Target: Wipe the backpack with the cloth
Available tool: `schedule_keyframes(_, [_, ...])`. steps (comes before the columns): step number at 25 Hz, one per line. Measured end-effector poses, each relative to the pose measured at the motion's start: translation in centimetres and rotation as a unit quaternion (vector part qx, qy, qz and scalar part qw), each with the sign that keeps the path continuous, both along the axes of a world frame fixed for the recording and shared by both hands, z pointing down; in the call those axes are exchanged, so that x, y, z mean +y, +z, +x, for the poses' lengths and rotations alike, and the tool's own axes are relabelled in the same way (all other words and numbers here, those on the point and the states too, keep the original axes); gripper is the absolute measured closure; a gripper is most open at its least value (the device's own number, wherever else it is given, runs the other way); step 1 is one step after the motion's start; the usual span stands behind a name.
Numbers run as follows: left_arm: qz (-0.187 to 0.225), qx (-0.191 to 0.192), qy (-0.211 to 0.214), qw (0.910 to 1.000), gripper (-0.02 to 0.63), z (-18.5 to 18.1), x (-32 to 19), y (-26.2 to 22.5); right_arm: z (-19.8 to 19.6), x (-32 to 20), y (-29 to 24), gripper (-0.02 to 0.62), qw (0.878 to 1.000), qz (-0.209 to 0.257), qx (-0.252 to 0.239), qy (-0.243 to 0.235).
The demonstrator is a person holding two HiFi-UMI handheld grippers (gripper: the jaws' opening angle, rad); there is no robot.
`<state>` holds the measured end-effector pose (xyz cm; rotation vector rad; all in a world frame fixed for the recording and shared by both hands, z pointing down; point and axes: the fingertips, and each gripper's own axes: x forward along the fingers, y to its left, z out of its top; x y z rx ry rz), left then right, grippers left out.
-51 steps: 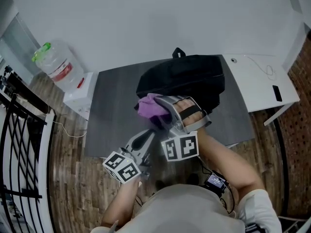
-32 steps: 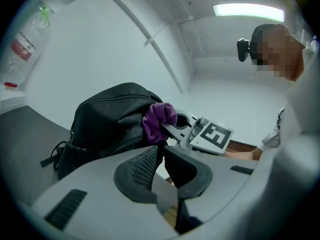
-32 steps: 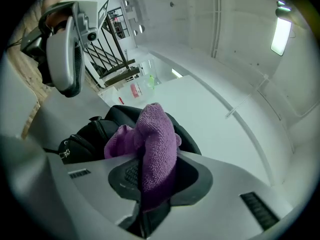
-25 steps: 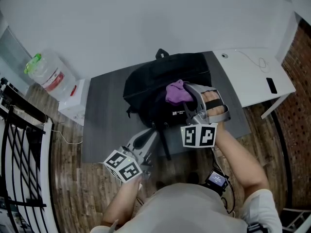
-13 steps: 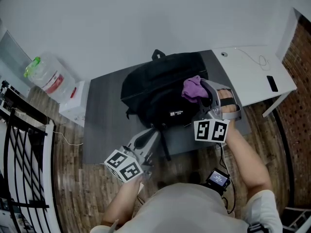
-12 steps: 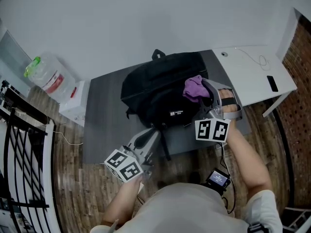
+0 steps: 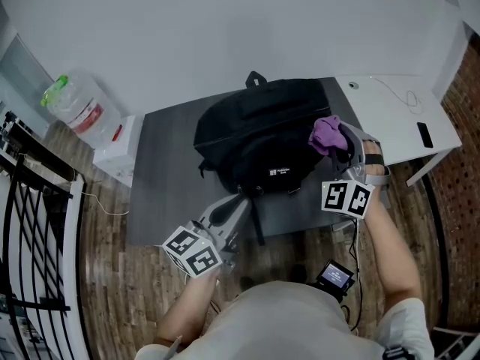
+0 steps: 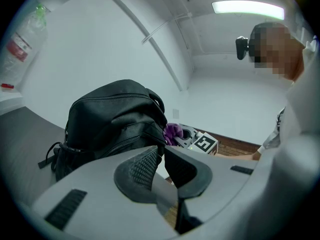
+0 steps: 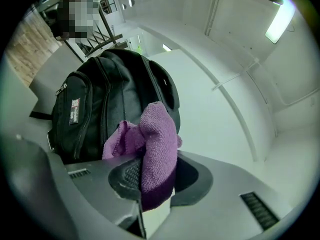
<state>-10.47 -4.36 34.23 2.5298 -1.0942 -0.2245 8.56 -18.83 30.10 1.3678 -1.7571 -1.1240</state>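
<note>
Carried across the front of the black backpack [image 7: 262,137] over the last two seconds, the purple cloth [image 7: 325,132] is now seen at the backpack's right-hand edge as the head view shows it, where earlier it was at the left front. The cloth is clamped between the jaws of the right gripper [image 7: 339,139]. In the right gripper view the folded cloth [image 9: 156,139] is pinched between the two pads and bunches out above them, with the backpack [image 9: 100,104] just behind it. Whether cloth and fabric actually touch cannot be settled.

The backpack is laid on a dark grey table [image 7: 161,178], its carry loop on the far side and its small white label facing the person. The left gripper [image 7: 234,205] is held low at the backpack's near left corner, apart from it. In the left gripper view its jaws are brought together with nothing between them, and the backpack [image 8: 110,119] is seen beyond the left gripper [image 8: 162,165].
</note>
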Motion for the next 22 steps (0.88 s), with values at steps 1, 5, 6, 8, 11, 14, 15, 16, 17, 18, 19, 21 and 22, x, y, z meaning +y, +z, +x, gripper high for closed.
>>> schedule_keyframes(1, [0.001, -0.001, 0.000, 1.0000, 0.565, -0.2, 0.0, 0.0, 0.4, -0.1, 0.1, 0.503, 1.000, -0.002, -0.001, 0.006])
schedule_keyframes(5, [0.000, 0.005, -0.002, 1.0000, 0.565, -0.7, 0.3, 0.1, 2.3, -0.3, 0.4, 0.503, 0.999, -0.008, -0.005, 0.037])
schedule_keyframes(6, [-0.001, 0.006, -0.003, 1.0000, 0.565, -0.8, 0.4, 0.2, 2.9, -0.4, 0.4, 0.503, 0.999, -0.009, -0.007, 0.046])
schedule_keyframes(8, [-0.003, 0.007, -0.004, 1.0000, 0.565, -1.0, 0.6, 0.2, 4.1, -0.6, 0.6, 0.503, 0.998, -0.012, -0.009, 0.065])
schedule_keyframes(11, [-0.003, 0.008, -0.002, 1.0000, 0.565, -1.3, 0.8, 0.3, 5.7, -0.6, 0.6, 0.503, 0.996, -0.014, -0.013, 0.088])
schedule_keyframes(14, [-0.004, 0.008, -0.001, 1.0000, 0.565, -1.6, 0.9, 0.4, 6.5, 0.0, -0.2, 0.503, 0.995, -0.010, -0.022, 0.101])
schedule_keyframes(15, [-0.007, 0.010, 0.000, 0.9999, 0.565, -1.7, 1.0, 0.5, 6.5, 0.4, -0.6, 0.503, 0.994, -0.007, -0.026, 0.102])
schedule_keyframes(16, [-0.008, 0.011, 0.000, 0.9999, 0.565, -1.8, 1.0, 0.6, 6.4, 0.8, -1.0, 0.503, 0.994, -0.003, -0.031, 0.101])
schedule_keyframes(17, [-0.009, 0.012, 0.001, 0.9999, 0.565, -1.9, 1.1, 0.7, 6.1, 1.2, -1.4, 0.503, 0.995, 0.001, -0.036, 0.098])
schedule_keyframes(18, [-0.010, 0.013, 0.002, 0.9999, 0.565, -2.0, 1.2, 0.8, 5.6, 1.8, -1.8, 0.503, 0.995, 0.005, -0.040, 0.093])
schedule_keyframes(19, [-0.011, 0.014, 0.002, 0.9998, 0.565, -2.1, 1.3, 0.9, 5.0, 2.4, -2.2, 0.503, 0.995, 0.009, -0.044, 0.085])
schedule_keyframes(21, [-0.013, 0.017, 0.002, 0.9998, 0.565, -2.4, 1.5, 1.1, 3.0, 3.6, -2.9, 0.503, 0.997, 0.015, -0.051, 0.062])
schedule_keyframes(22, [-0.013, 0.019, 0.002, 0.9997, 0.565, -2.5, 1.6, 1.2, 1.7, 4.3, -3.3, 0.503, 0.997, 0.018, -0.052, 0.048])
